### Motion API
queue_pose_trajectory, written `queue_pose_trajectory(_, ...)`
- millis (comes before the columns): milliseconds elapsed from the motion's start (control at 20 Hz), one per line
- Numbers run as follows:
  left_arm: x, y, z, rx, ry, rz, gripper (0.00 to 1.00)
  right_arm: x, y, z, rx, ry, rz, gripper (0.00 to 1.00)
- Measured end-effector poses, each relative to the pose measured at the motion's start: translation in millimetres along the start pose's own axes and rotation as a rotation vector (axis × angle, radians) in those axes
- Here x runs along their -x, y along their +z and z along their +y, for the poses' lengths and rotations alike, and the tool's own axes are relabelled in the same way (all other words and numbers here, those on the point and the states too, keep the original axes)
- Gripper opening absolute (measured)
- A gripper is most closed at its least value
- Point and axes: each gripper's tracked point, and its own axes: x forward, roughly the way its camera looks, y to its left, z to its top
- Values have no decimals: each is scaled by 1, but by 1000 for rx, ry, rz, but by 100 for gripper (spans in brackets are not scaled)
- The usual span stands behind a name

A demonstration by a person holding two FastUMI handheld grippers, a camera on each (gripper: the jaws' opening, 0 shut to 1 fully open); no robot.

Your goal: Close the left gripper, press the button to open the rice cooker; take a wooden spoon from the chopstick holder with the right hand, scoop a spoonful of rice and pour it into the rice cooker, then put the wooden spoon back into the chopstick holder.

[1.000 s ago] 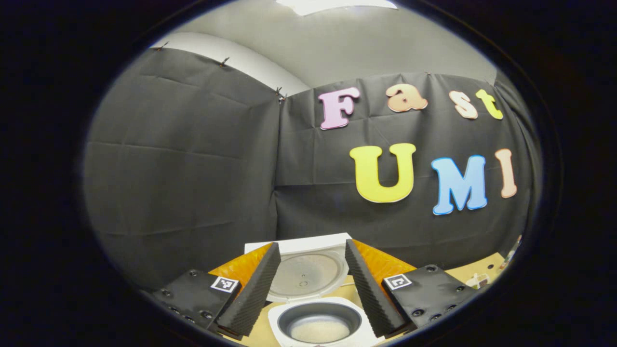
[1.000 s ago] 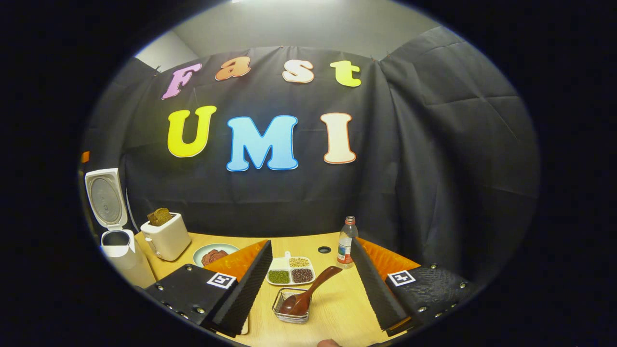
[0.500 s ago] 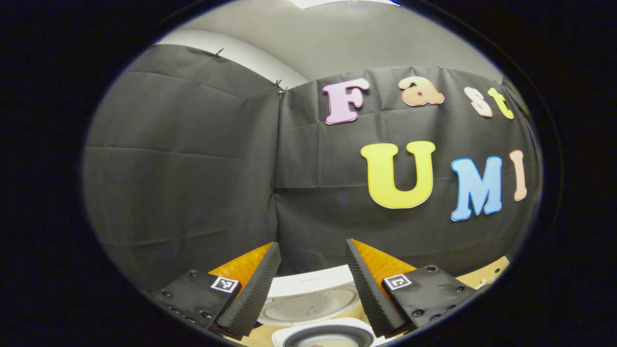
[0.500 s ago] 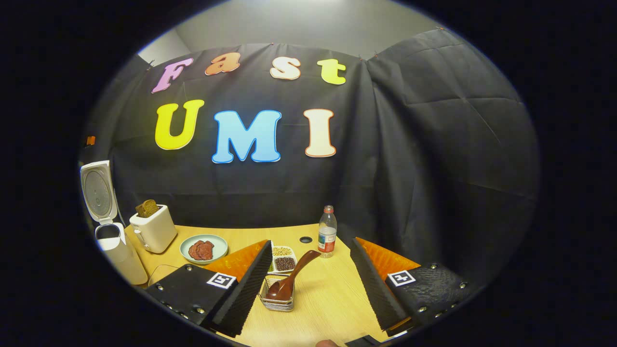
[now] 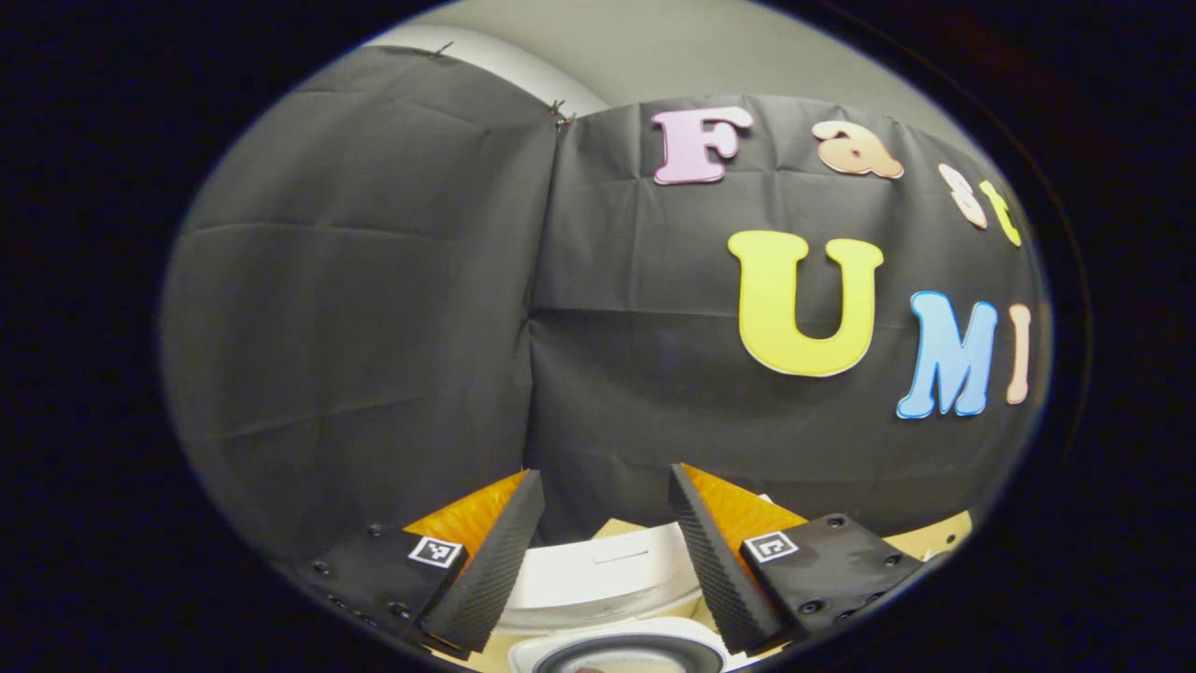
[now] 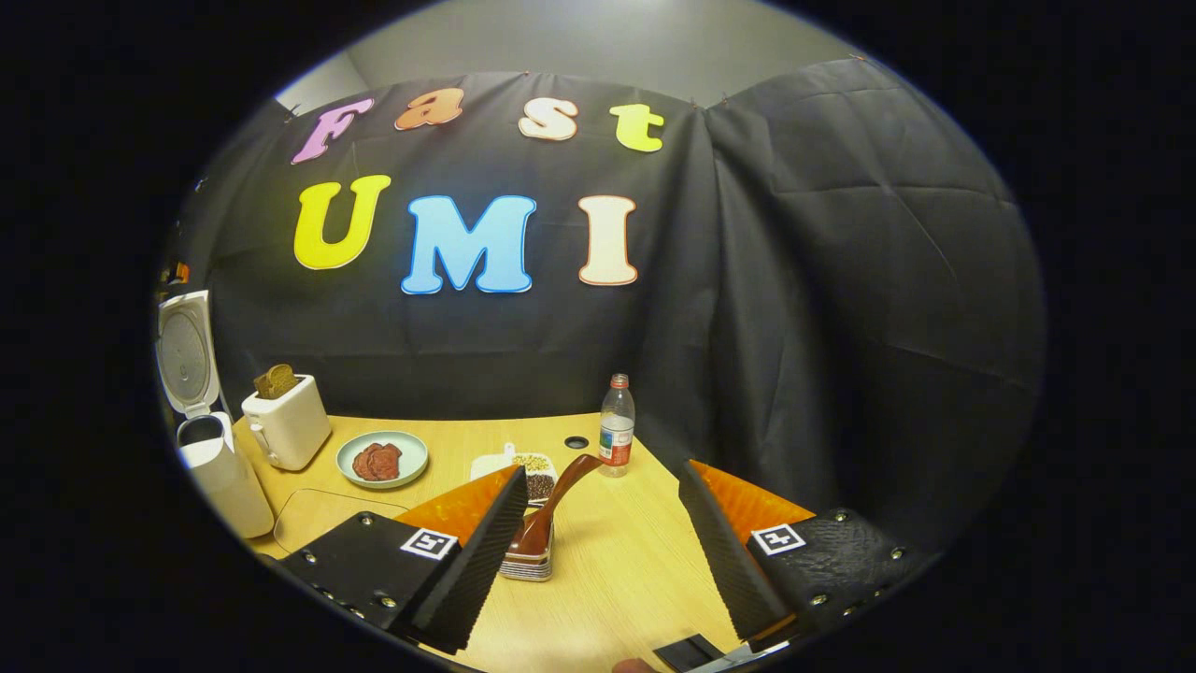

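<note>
the cooker (image 6: 201,411) stands open at the table's (image 6: 617,570) far left, lid up, so by my reading the job is either fetching the spoon or done (i can't tell which). the spoon (image 6: 551,509) leans in the holder (image 6: 529,561), just off the right gripper's (image 6: 603,547) left finger. both it and the left gripper (image 5: 598,551) are spread apart, empty. a fetch would need the right centred on the handle. pale wood table, black-draped booth.
</note>
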Motion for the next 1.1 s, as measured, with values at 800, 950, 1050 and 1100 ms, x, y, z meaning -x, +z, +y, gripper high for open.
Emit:
queue_pose_trajectory(800, 63, -38, -29, -61, 21, 28, 95, -28, 30, 26, -19, 156, -51, 98)
queue_pose_trajectory(950, 89, -57, -40, -50, 6, 49, 98, -31, 38, 32, -15, 191, -71, 98)
queue_pose_trajectory(1050, 106, -71, -47, -66, -2, 49, 92, -33, 40, 36, -3, 211, -77, 98)
queue_pose_trajectory(1100, 114, -79, -50, -71, -7, 47, 92, -34, 40, 38, 2, 221, -77, 98)
